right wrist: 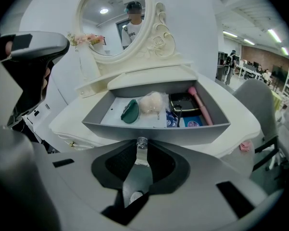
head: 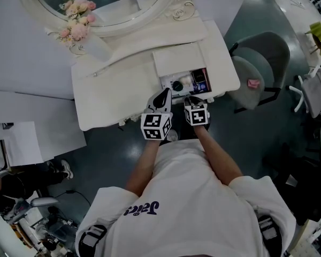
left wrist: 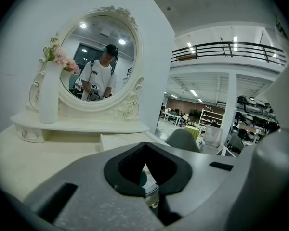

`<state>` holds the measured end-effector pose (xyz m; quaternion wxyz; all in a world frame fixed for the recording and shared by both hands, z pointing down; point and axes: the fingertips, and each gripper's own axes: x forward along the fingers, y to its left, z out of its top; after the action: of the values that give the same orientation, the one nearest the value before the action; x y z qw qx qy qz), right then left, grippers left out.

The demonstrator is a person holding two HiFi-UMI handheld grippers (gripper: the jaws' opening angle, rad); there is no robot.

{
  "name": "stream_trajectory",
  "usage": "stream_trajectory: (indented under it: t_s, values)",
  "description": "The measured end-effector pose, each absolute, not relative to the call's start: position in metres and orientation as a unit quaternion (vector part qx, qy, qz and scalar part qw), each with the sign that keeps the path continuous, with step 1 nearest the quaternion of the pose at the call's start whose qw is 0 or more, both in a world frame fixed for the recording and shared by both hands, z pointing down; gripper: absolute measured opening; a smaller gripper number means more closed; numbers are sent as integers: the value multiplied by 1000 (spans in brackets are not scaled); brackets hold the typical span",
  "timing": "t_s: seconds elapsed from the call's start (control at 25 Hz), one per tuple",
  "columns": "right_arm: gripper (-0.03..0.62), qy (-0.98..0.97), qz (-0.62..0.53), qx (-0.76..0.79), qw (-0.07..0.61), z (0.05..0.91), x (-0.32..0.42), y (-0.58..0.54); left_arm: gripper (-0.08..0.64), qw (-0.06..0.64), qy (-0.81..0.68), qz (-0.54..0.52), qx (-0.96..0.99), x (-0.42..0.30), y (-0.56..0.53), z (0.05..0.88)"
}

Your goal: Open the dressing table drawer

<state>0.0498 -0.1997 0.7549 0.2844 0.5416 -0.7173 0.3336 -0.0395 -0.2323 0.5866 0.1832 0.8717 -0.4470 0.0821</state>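
The cream dressing table [head: 117,90] has its grey drawer [right wrist: 154,131] pulled out toward me. Inside the drawer lie a green case [right wrist: 130,110], a pale puff [right wrist: 152,103], a pink stick [right wrist: 200,103] and small boxes. The right gripper [right wrist: 141,150] points down at the drawer front, and its fingertips close on the clear drawer knob [right wrist: 141,142]. In the head view the right gripper [head: 194,99] sits at the drawer's front edge [head: 188,93]. Just to its left, the left gripper [head: 163,96] hovers over the tabletop's front edge, jaws together and empty. The left gripper [left wrist: 145,165] looks toward the mirror.
An oval mirror [head: 101,4] and a white vase of pink flowers [head: 88,42] stand at the back of the table. A grey chair [head: 259,71] with a pink item [head: 253,83] on it is at the right. A white desk with paper [head: 21,143] is at the left.
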Motion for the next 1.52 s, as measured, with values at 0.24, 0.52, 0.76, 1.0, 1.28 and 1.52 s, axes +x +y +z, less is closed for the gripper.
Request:
stream_trajectory:
  t_s: [0.24,0.52,0.76,1.0,1.28,1.52]
  values:
    - [124,-713,332,549,283,743,52,-194,14,181,-450,77,871,-43,-235,583]
    - [114,-697,305,598,251,699,68,-198,14,171,-455,61,872,-47,-243,569]
    - [80,-719,240,628,174,624,70,-221,14,151,-461,43,874,-54,-248,548]
    - [41,-747,80,646,135,537,60,-234,14,115,-470,21,875,-65,-246,514]
    - [15,-785,65,613,64,484,28,-236,14,78,-486,-4,870,-87,-249,480]
    - [8,-788,24,614,50,454,16,-236,14,45,-484,-14,874,-88,-244,460]
